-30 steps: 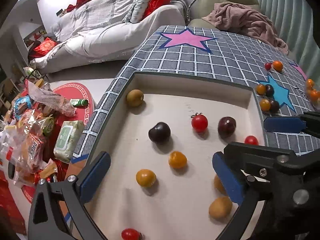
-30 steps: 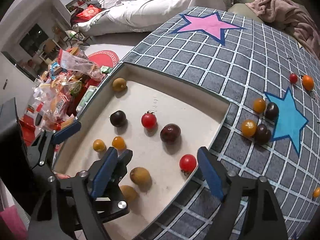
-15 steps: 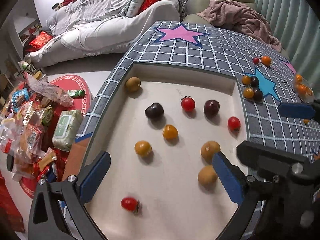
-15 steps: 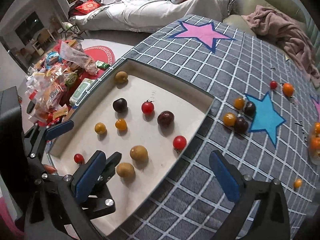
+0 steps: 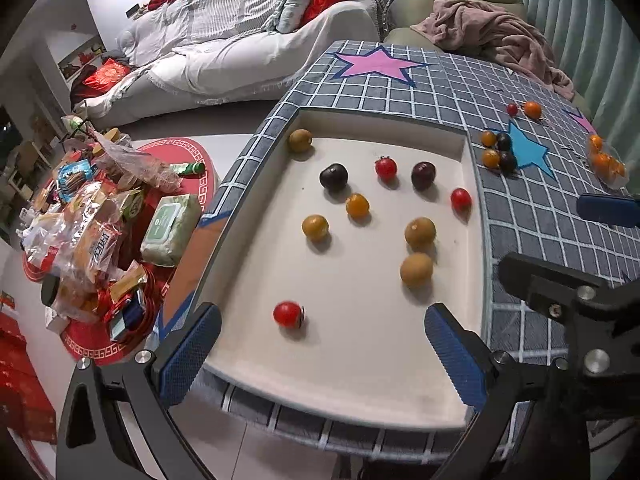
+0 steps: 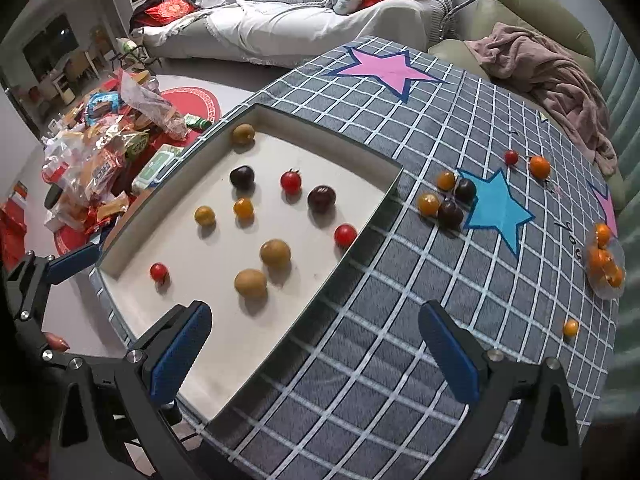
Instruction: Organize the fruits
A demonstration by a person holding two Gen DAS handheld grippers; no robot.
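Blue-padded, your left gripper point(image 5: 320, 354) hung wide apart and empty over the near end of the white tray point(image 5: 360, 380). Your right gripper point(image 6: 314, 354) was likewise spread wide, empty, above the checked cloth point(image 6: 400, 320). Nearest fruit: red cherry tomato point(image 5: 288, 314); two brown fruits point(image 5: 418, 250) lay farther in.

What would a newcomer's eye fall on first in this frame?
First, the shallow white tray sunk into the grey checked cloth, with red, orange, dark and brownish fruits scattered loose across it. Next, the pink star at the cloth's far end and the blue star to the right of the tray, with a small cluster of orange and dark fruits beside it. Both tongs, left and right, hang open and empty in the foreground.
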